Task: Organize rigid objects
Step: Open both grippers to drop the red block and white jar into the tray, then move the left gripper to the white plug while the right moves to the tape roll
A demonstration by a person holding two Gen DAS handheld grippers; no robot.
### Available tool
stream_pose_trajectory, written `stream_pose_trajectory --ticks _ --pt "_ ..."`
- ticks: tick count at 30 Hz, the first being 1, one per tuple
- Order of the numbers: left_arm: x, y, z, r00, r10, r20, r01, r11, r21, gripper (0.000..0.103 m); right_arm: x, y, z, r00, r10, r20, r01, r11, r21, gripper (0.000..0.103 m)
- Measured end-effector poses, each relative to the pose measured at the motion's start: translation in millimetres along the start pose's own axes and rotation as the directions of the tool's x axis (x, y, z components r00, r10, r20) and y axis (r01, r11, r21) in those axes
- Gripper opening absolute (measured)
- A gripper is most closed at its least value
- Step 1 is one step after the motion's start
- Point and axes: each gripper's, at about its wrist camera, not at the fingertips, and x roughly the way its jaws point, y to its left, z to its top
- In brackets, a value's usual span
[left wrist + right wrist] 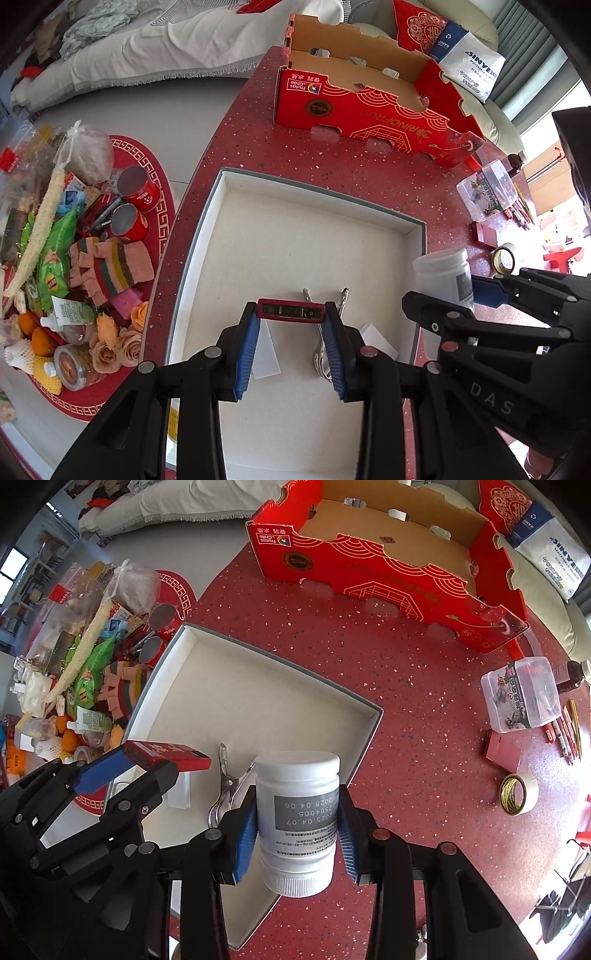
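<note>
Hovering over the white tray (207,236) at six o'clock, the left tool (290,328) clamps a stiff red box (290,311) while the right tool (297,830) pinches a light, slippery white bottle (297,812) at mid-body.

glossy plastic bottle (297,823), shiny metal clip (225,782), speckled tabletop (424,738)

My left tongs (290,345) hold small box (290,311) above shallow tray (207,236). Metal clip (325,332) and paper slips (266,354) lie in tray beneath. My right tongs (297,840) hold jar (297,819) over tray's right edge. Cardboard crate (388,579) sits behind tray on surface (424,738). Tape roll (519,794) and lidded container (521,694) lie right.
</note>
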Motion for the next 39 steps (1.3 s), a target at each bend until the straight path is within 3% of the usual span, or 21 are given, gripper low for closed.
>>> stream_pose_trajectory --ticks 2,6,7,8,9,10,13,18,22,33,39 --pt "6 -1 0 1.000 0.004 -0.013 -0.004 1.000 0.014 0.037 6 -1 2 1.000 0.000 -0.010 0.000 1.000 0.004 0.041" --pt "13 -9 -3 0.995 0.098 -0.011 -0.097 0.992 0.077 0.044 12 -2 3 1.000 -0.011 -0.018 0.011 1.000 -0.004 0.042" --pt "14 -8 -3 0.993 0.116 -0.017 -0.114 0.991 0.075 0.055 12 -3 3 0.999 -0.029 -0.019 0.029 1.000 -0.008 0.046" --pt "16 -5 -3 0.990 0.137 -0.032 -0.135 0.989 0.065 0.072 13 -6 2 0.999 -0.039 -0.020 0.039 0.999 -0.006 0.049" --pt "19 0 -2 0.987 0.153 -0.053 -0.151 0.988 0.042 0.081 12 -10 2 0.999 -0.042 -0.021 0.042 0.999 0.001 0.050" --pt "21 6 -2 0.987 0.143 -0.068 -0.143 0.990 0.010 0.089 11 -15 1 0.999 -0.031 -0.020 0.031 0.999 0.016 0.055" --pt "16 21 -5 0.993 0.099 -0.058 -0.103 0.992 -0.070 0.103 1 -36 -5 1.000 0.018 0.007 -0.018 0.995 0.094 0.094" --pt "-2 13 -11 0.996 0.087 0.014 -0.086 0.995 -0.055 0.103 -9 -61 -26 1.000 0.024 0.000 -0.024 0.988 0.153 0.095" --pt "-9 -1 -21 0.998 0.064 0.014 -0.064 0.998 -0.012 0.103 -13 -79 -55 0.999 0.033 -0.024 -0.027 0.979 0.202 0.095" --pt "-1 -52 -89 0.989 0.022 -0.149 -0.008 0.996 0.091 0.103 -25 -105 -162 0.995 0.086 -0.054 -0.065 0.949 0.310 0.095" --pt "3 -89 -115 0.970 -0.004 -0.241 0.048 0.983 0.178 0.103 -37 -128 -218 0.997 0.043 -0.056 -0.021 0.934 0.358 0.095"
